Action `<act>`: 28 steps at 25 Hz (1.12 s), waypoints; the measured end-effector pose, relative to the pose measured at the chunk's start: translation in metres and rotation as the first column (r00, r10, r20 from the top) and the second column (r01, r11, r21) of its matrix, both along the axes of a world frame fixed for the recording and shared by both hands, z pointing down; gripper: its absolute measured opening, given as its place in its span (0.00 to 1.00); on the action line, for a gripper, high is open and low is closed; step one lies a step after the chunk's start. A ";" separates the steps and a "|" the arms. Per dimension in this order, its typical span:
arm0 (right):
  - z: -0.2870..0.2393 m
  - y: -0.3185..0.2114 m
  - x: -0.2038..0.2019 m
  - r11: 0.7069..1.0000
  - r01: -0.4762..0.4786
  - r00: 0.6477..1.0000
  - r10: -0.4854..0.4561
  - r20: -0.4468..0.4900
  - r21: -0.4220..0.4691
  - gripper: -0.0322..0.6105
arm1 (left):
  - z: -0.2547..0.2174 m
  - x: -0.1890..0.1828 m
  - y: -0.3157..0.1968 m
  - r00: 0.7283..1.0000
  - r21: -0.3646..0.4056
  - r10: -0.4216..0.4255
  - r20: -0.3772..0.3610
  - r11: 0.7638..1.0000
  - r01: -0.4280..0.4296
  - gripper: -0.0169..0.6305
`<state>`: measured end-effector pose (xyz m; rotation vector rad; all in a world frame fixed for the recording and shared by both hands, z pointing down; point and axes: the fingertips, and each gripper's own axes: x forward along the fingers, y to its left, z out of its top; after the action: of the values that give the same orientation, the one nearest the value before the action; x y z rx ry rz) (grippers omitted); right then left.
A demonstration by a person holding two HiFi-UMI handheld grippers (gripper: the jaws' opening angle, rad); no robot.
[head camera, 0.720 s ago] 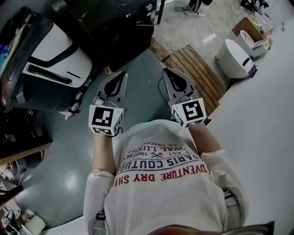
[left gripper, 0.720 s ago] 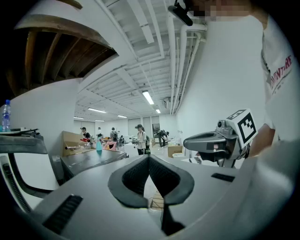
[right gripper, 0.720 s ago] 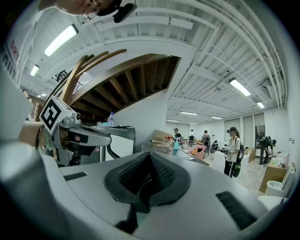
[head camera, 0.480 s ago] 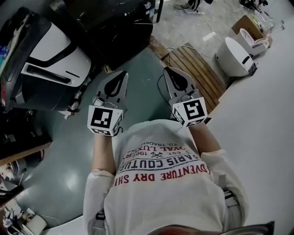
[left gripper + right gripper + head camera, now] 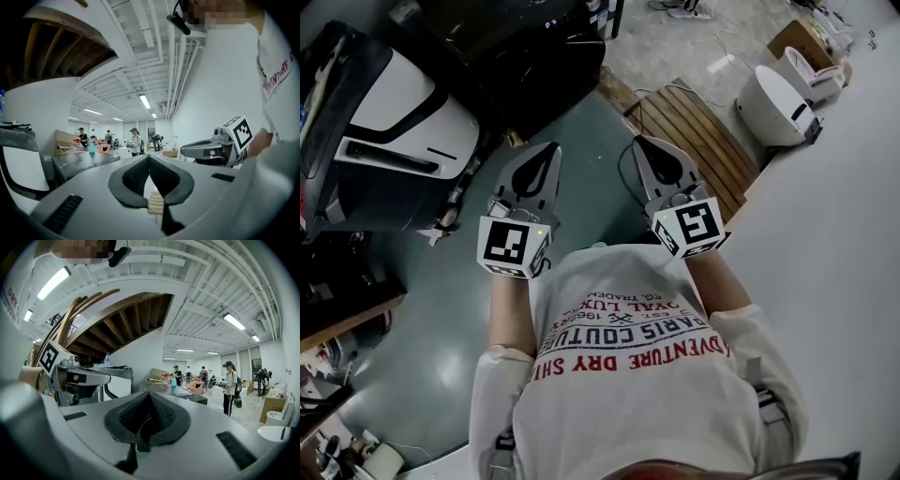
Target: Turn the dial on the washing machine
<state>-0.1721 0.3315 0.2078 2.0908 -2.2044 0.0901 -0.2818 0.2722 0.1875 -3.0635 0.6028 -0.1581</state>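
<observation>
White shirt (image 5: 637, 375) with red and blue print fills the near edge of the head view; both forearms reach out from it.

Left gripper (image 5: 549, 150) and right gripper (image 5: 643, 143) are held side by side just past the chest, a little apart, tips pointing forward and level. Each gripper view shows its jaws pressed together at the tip with nothing between them. Neither touches anything.

Grey-green floor (image 5: 459, 319) lies beneath and ahead of them. A thin black cable (image 5: 624, 174) loops on it just beside the right gripper.

Ahead and left of the left gripper, well apart: a white machine (image 5: 403, 103) with black trim. In the right gripper view a bottle (image 5: 107, 359) stands on its top. Just left of it is dark clutter I can't make out.

Straight ahead, farther: a black unit (image 5: 534, 47) with a flat dark top. Bare floor lies between it and the grippers.

Dial: not made out in any view, and I can't tell which of these two machines carries it.

Ahead and right: a wooden slat platform (image 5: 698, 141) on the floor, then white rounded units (image 5: 778, 108) and a cardboard box (image 5: 802, 37).

Far back, in the gripper views: several people (image 5: 136, 140) standing in a white hall.
</observation>
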 end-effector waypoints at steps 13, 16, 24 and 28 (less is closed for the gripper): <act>-0.002 -0.045 0.074 0.998 -0.048 0.999 0.049 -0.003 0.039 0.37 | 0.014 0.030 -0.045 0.999 -0.023 -0.050 -0.002 0.998 0.050 0.05; 0.012 -0.070 0.092 1.000 0.020 1.000 -0.020 0.009 0.003 0.37 | 0.020 0.050 -0.062 0.995 -0.022 -0.098 0.010 0.995 0.099 0.05; 0.023 -0.144 0.186 0.983 0.182 0.982 -0.180 0.051 -0.031 0.37 | 0.028 0.144 -0.118 0.971 -0.028 -0.234 0.047 0.972 0.235 0.05; 0.022 -0.179 0.242 0.968 0.250 0.967 -0.248 0.052 -0.035 0.37 | 0.026 0.200 -0.142 0.957 -0.034 -0.285 0.055 0.957 0.287 0.05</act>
<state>0.0694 0.1526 0.2295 1.7905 -2.4497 0.1641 -0.0818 0.1304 0.2137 -2.9827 1.0504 -0.2517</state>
